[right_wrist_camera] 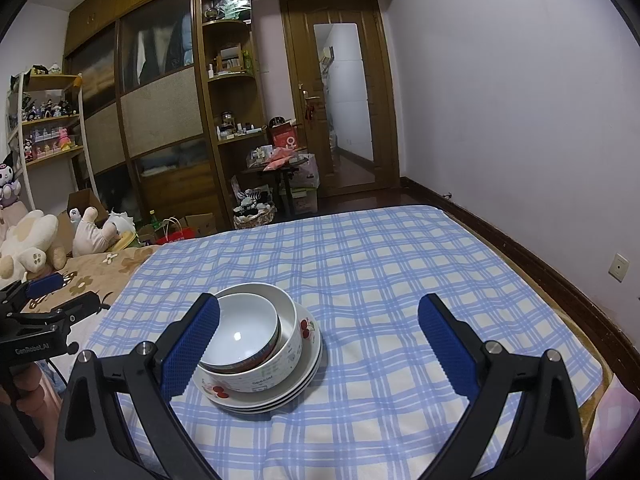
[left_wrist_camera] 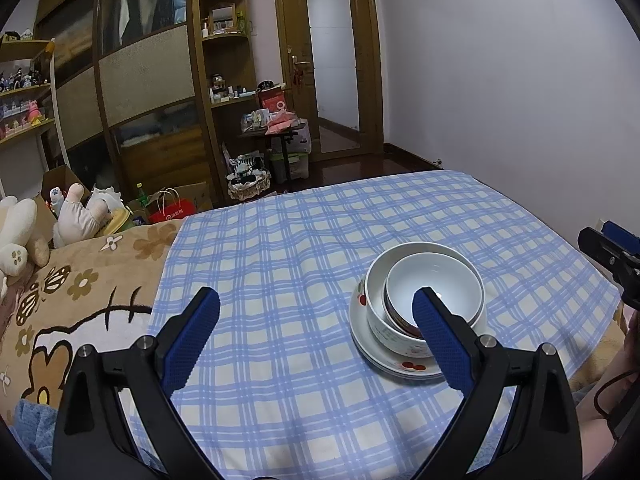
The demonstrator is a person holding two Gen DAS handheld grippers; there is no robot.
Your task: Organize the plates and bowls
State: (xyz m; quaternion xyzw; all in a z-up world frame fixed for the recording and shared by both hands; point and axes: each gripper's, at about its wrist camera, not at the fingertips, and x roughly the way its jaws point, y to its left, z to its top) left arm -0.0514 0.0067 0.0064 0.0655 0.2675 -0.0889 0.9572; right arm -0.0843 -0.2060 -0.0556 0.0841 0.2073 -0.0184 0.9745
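I am holding my left gripper [left_wrist_camera: 316, 312] released, its blue pads spread wide over the blue checked cloth [left_wrist_camera: 280, 240] on the bed; its body reads "GenRoboLAI" in the right wrist view. Right of it, a small white bowl [right_wrist_camera: 240, 330] is sitting nested in a larger bowl [right_wrist_camera: 276, 364] printed "Special", atop stacked cherry-patterned plates [right_wrist_camera: 280, 396]. My right gripper [right_wrist_camera: 319, 316] is hovering released, empty, just beside the stack.
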